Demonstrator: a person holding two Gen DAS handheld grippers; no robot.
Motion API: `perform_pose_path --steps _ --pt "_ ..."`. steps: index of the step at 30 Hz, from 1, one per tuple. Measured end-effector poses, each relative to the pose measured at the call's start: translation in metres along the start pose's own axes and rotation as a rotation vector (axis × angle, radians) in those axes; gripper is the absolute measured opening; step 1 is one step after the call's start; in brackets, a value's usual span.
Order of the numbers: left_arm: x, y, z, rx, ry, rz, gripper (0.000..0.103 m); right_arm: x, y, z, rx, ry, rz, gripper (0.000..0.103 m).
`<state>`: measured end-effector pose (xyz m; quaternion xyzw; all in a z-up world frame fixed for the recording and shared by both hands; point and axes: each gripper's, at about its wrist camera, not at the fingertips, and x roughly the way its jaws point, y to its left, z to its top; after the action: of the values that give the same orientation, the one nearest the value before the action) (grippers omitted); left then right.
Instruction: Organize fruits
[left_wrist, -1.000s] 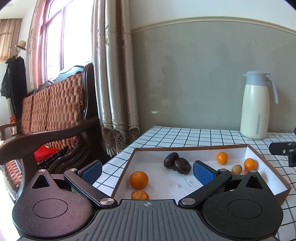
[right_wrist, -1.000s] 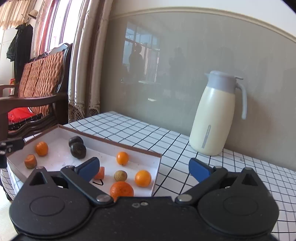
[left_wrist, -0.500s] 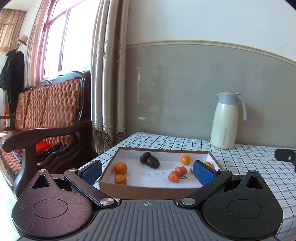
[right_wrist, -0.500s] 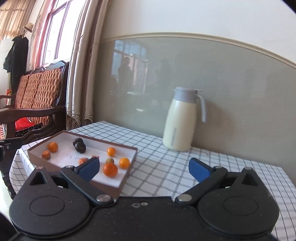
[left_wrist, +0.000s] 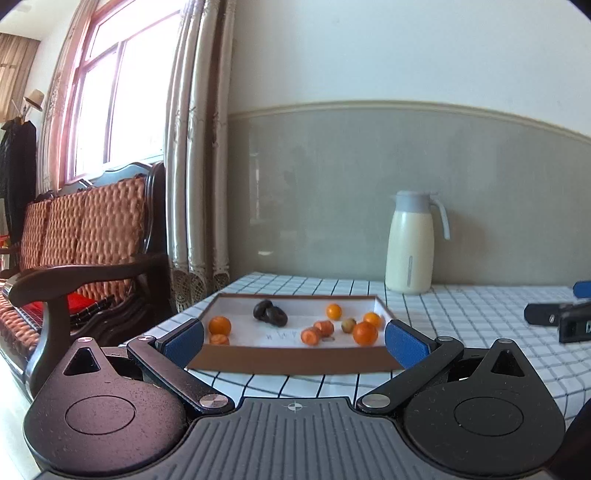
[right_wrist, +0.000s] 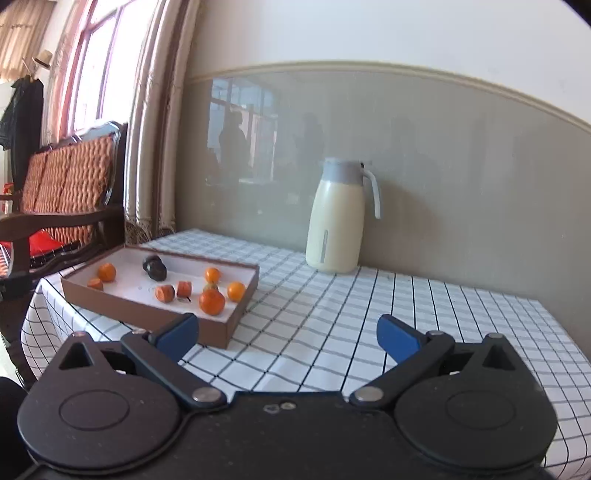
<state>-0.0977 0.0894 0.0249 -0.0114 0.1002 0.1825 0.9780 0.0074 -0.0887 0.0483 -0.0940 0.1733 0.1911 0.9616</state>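
A shallow brown box (left_wrist: 295, 360) (right_wrist: 147, 314) with a white floor lies on the checked tablecloth. Several orange fruits (left_wrist: 365, 333) (right_wrist: 211, 301) and two dark round fruits (left_wrist: 270, 313) (right_wrist: 154, 268) lie loose inside it. My left gripper (left_wrist: 295, 341) is open and empty, held back from the box's near wall. My right gripper (right_wrist: 288, 336) is also open and empty, hovering over the cloth to the right of the box. The right gripper's tip (left_wrist: 557, 317) shows at the right edge of the left wrist view.
A cream thermos jug (left_wrist: 410, 243) (right_wrist: 338, 218) stands by the grey wall at the back of the table (right_wrist: 369, 314). A wooden bench with orange cushions (left_wrist: 85, 236) and curtains (left_wrist: 192, 155) are to the left, beside the table edge.
Both grippers have pulled back from the box and away from the table; the box and jug now look smaller and farther. The fruits lie as before.
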Motion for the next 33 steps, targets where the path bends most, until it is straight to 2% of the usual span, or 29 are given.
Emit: perform_pose_path --steps 5,12,33 --pt "-0.001 0.000 -0.002 -0.020 -0.005 -0.007 0.103 -0.002 -0.008 -0.003 0.063 -0.011 0.004 0.097" --pt "-0.002 0.001 -0.003 -0.022 -0.010 0.004 0.103 -0.002 0.006 -0.005 -0.012 -0.004 -0.015 0.097" --pt "-0.001 0.003 -0.002 -0.028 -0.002 0.000 0.103 0.000 0.011 -0.006 -0.014 0.007 -0.011 0.097"
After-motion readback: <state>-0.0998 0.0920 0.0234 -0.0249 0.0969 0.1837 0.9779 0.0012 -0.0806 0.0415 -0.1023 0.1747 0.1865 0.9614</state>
